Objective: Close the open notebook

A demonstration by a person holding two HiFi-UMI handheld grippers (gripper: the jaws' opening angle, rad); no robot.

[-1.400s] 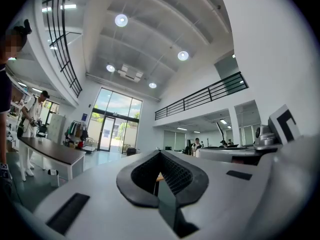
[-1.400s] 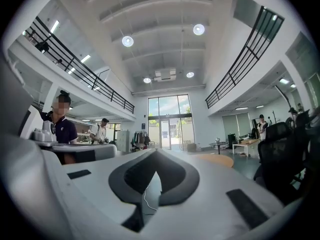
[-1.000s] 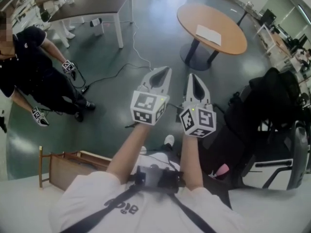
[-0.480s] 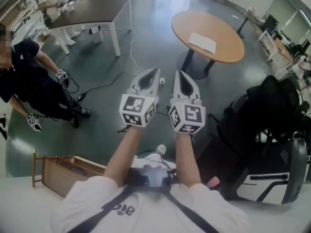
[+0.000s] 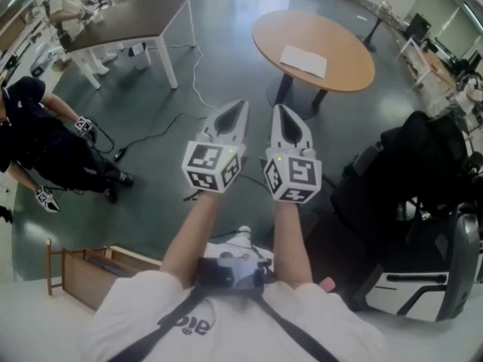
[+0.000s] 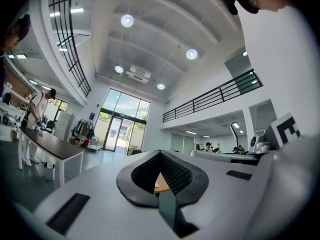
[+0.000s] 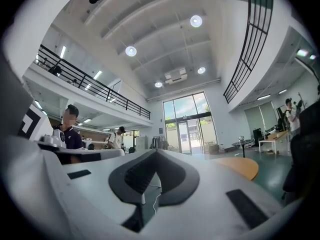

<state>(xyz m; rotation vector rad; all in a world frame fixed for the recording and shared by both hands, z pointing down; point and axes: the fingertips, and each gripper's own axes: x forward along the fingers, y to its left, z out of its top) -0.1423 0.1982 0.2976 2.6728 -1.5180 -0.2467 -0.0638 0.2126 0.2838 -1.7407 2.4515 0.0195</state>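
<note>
The notebook is seen lying open, pale pages up, on the round counter. It is placed near the middle of the wooden top, well apart from both grippers. The counter is carried on a dark central post and stands on the green floor.

Both grippers are held out in front of the person, side by side and just apart, pointed roughly toward the counter. The left gripper is closed. In the left gripper view its fingers are met at the tips and nothing is held between them. Only a sliver of the counter's wood is seen through the gap below the tips. The right gripper is likewise closed, its fingers touching at the tips with nothing gripped. In the right gripper view the counter's edge is seen to the right of them.

To the left of the counter a dark table with white legs is placed, and a cable is trailed across the floor near it. At far left a person in dark clothes is seen with a marked gripper in each hand. A black bag is seen at right, and a wooden frame at lower left.
</note>
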